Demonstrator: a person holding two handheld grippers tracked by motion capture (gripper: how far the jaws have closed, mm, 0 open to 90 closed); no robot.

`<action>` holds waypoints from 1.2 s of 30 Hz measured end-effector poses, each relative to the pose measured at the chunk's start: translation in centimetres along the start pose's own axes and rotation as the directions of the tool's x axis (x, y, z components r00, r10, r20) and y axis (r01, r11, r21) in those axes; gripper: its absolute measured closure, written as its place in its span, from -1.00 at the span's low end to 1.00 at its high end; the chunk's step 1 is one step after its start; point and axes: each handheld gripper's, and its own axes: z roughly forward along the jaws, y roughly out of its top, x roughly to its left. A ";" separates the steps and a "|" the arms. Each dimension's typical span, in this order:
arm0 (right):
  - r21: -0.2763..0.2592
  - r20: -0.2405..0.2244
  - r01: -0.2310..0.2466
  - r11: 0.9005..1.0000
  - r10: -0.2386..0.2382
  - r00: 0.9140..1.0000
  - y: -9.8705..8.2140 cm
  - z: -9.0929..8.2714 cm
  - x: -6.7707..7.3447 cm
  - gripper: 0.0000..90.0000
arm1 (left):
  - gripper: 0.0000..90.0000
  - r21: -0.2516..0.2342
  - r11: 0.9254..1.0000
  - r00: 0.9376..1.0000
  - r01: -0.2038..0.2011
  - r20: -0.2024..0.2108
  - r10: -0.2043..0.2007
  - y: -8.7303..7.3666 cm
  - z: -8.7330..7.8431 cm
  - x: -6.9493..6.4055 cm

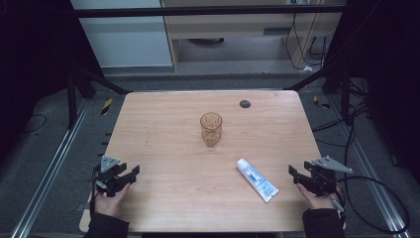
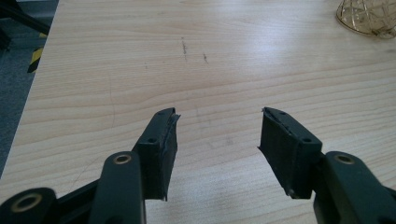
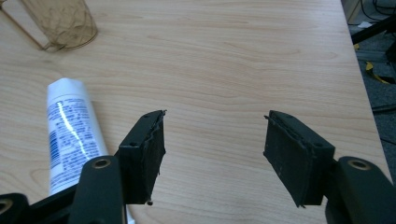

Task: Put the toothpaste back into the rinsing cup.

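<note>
- Nearest the high camera, two hands come in from the bottom edge, each holding tongs low over the near part of the tabletop [image 1: 163, 139].
- Left tongs [image 1: 130, 174] sit at the near left corner, jaws spread apart with nothing between them; in the left gripper view [image 2: 217, 135] bare wood shows in the gap.
- Right tongs [image 1: 295, 176] sit at the near right edge, jaws likewise wide apart and empty; the right gripper view [image 3: 212, 140] shows bare wood between them.
- Tube [image 1: 256, 179], white with blue print, lies flat on the tabletop, just left of the right tongs, angled with its cap end toward the near edge. In the right gripper view the tube [image 3: 70, 130] lies just outside the left jaw, not between the jaws.
- Glass [image 1: 211, 129], amber and ribbed, stands upright near the middle of the tabletop, well apart from both tongs and beyond the tube.
- Small dark round disc [image 1: 245, 103] sits near the far edge.
</note>
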 end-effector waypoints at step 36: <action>0.140 -0.139 0.160 0.977 -0.141 0.980 -0.9 2.5 3.7 1.00 | -0.11 0.025 0.998 0.999 -0.049 0.020 0.048 -0.2 0.5 -1.0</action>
